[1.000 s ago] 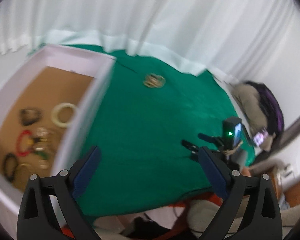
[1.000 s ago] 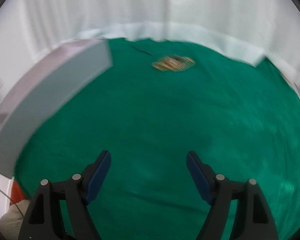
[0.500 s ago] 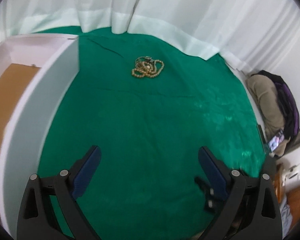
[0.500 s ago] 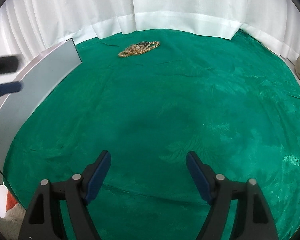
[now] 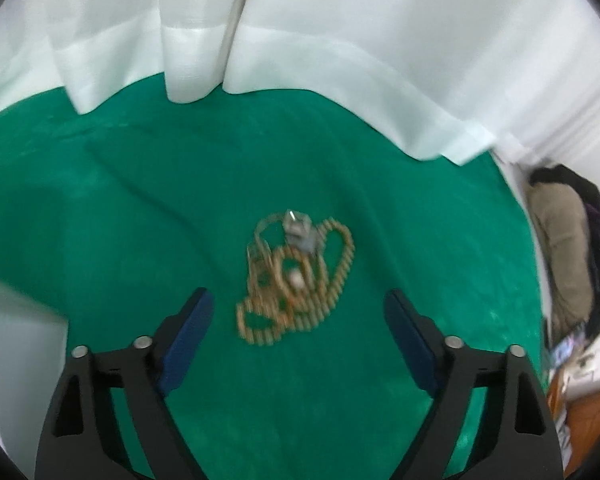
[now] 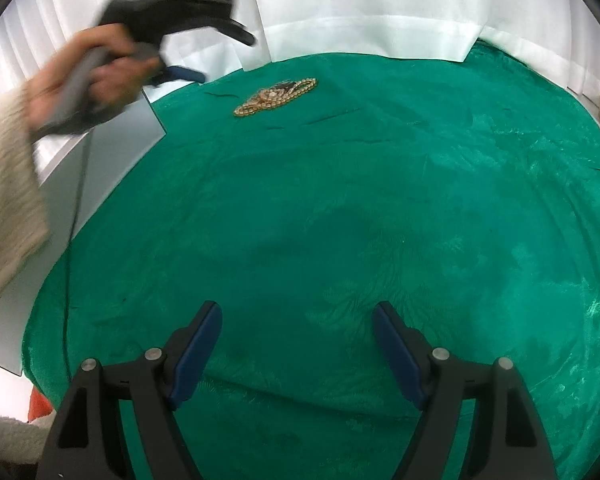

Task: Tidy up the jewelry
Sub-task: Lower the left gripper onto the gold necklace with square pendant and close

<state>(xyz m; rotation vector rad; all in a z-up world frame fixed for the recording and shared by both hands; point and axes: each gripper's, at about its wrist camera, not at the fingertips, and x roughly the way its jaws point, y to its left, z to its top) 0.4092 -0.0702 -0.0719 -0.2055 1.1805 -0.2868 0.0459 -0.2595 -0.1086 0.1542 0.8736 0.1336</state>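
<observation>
A tangled pile of gold bead necklaces (image 5: pixel 296 280) with a small grey piece on top lies on the green cloth (image 5: pixel 100 220). My left gripper (image 5: pixel 297 294) hovers just short of the pile. Its jaws are closing and the pads touch nothing. From the right wrist view, the pile (image 6: pixel 276 96) is far off at the back. There a hand holds the left gripper (image 6: pixel 220 56) above the cloth, left of the pile. My right gripper (image 6: pixel 297 310) stands open over bare cloth (image 6: pixel 380 200) near the front edge.
The white box's grey wall (image 6: pixel 112 140) stands at the left of the cloth, and its blurred corner (image 5: pixel 12 340) shows at lower left. White curtains (image 5: pixel 340 40) hang behind the table. Bags and clothes (image 5: pixel 560 240) lie off the right edge. A cream sleeve (image 6: pixel 4 200) crosses the left side.
My left gripper swung away from the box and down toward the necklace pile, which now fills the space before its fingers. The hand holding it entered the right wrist view. The right gripper barely moved.
</observation>
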